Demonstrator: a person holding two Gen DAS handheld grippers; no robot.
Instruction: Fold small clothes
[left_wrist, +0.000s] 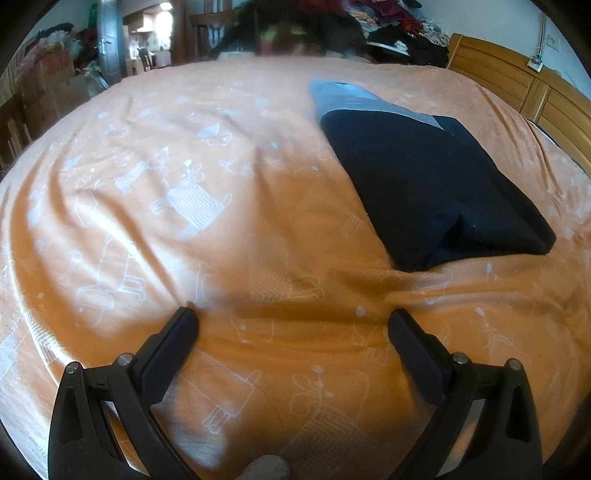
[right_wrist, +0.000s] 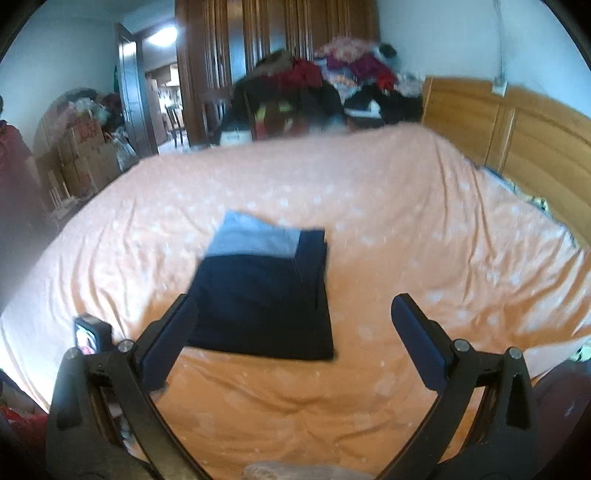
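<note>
orange bedsheet, wooden headboard, clothes heap

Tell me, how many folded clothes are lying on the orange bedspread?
1: a navy garment with a light blue band, folded, right of the left gripper and just ahead of the right gripper. The heap behind the bed is unfolded.

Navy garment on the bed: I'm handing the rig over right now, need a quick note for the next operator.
Left gripper: open, holding nothing, low over the orange bedsheet, apart from the garment.
Right gripper: open, holding nothing, above the bed facing the garment.
Navy garment: lies flat on the bedsheet in a folded rectangle, its light blue band at the far end.
Done: this piece looks folded.
Left: maybe one tidy-up; the clothes pile beyond the bed probably holds the next pieces.
</note>
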